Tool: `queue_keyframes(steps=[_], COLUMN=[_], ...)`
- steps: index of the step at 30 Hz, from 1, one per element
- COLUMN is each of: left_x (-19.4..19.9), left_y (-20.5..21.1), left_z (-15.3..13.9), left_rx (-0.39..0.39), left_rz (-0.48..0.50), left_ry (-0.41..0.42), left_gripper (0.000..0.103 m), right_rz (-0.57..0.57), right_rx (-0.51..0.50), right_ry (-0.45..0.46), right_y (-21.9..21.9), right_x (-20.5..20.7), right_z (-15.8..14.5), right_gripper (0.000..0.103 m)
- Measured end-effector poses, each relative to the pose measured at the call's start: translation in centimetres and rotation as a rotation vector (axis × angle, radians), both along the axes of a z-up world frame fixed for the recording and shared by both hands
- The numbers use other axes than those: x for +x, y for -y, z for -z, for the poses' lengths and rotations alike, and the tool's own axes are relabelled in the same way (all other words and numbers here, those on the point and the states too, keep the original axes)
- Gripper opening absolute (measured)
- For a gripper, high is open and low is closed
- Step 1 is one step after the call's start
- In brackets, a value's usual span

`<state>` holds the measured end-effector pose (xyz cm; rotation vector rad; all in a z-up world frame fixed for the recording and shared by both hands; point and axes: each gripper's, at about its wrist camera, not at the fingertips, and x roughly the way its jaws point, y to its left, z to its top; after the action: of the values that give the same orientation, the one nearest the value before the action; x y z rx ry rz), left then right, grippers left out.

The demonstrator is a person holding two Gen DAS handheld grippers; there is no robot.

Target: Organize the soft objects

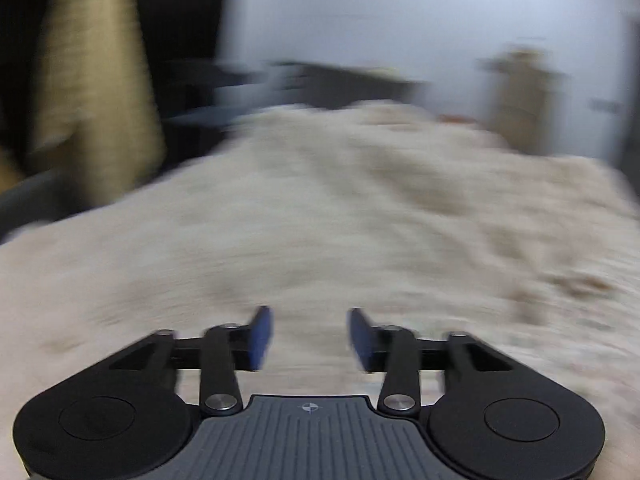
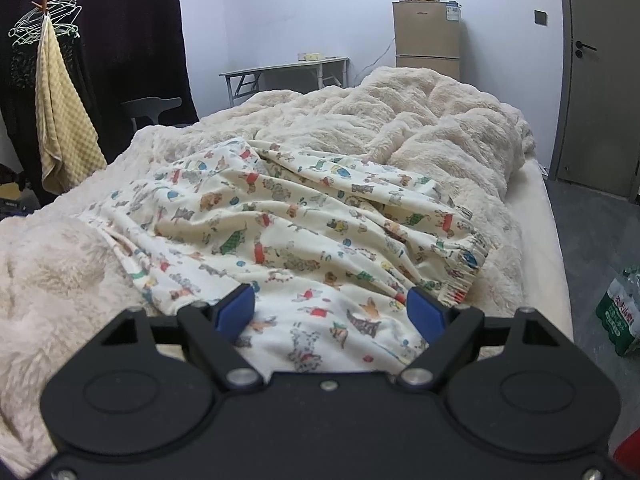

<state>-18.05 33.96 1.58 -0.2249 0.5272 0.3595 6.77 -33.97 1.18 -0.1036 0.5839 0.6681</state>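
- Printed garment: a cream cloth with small coloured animal figures, spread in loose folds across the centre of the right wrist view. It lies on the fleece blanket, which covers the bed from lower left to upper right.
- Elastic hem: a gathered, ribbed edge at the right centre of the frame, just above the right-hand blue pad. It looks like a waistband or cuff; which one cannot be told.
- Right gripper: jaws stand wide apart, 1 blue pad on each side of a patch of the cloth at lower centre. The pads do not pinch the cloth; nothing is held.
- Left gripper: jaws partly apart and empty, over bare fleece blanket at lower centre of the left wrist view. That view is heavily blurred; the garment does not appear in it.
- Handling, as judged: the garment is thin, light and limp. It will drape, sag and slide over the pile, and it cannot break. Pinched in mid-panel, only 1 layer would lift and bunch.
- Suggested hold: the elastic hem, thicker and firmer than the panel, offers the surest bite. 2 separated grips along 1 edge would keep the cloth flat for folding.
- Background: towel at upper left, cabinet at upper right.
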Motion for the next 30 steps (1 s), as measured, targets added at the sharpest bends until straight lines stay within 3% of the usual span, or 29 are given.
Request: queue_keyframes(steps=[1, 7, 10, 14, 17, 23, 26, 30], left_x=[0.3, 3.0, 4.9, 6.9, 8.1, 9.4, 10.1, 11.0], left_y=[1.4, 9.6, 12.9, 15.5, 16.6, 16.3, 17.1, 18.6], left_z=[-0.4, -0.8, 0.5, 2.0, 3.2, 4.1, 4.1, 4.4], left_rx=[0.014, 0.174, 0.222, 0.192, 0.182, 0.089, 0.1, 0.125], left_rz=[0.106, 0.477, 0.582, 0.7, 0.732, 0.705, 0.71, 0.707], left_ry=[0.018, 0.008, -0.015, -0.032, -0.044, -0.006, -0.006, 0.012], left_gripper=[0.051, 0.052, 0.052, 0.051, 0.051, 0.048, 0.04, 0.017], right_rz=[-0.006, -0.109, -0.168, -0.245, -0.259, -0.293, -0.315, -0.326], right_rx=[0.002, 0.021, 0.007, -0.03, -0.051, -0.05, -0.051, -0.048], right_ry=[0.005, 0.045, 0.062, 0.051, 0.062, 0.07, 0.081, 0.083], right_y=[0.0, 0.1, -0.5, -1.5, -2.2, -3.5, -4.5, -5.7], right_x=[-0.1, -1.5, -2.3, -2.8, -3.3, -3.6, -3.7, -3.6], right_z=[-0.1, -1.4, -1.7, -1.4, -1.1, -1.0, -1.0, -0.6], right_gripper=[0.082, 0.082, 0.08, 0.065, 0.062, 0.059, 0.056, 0.031])
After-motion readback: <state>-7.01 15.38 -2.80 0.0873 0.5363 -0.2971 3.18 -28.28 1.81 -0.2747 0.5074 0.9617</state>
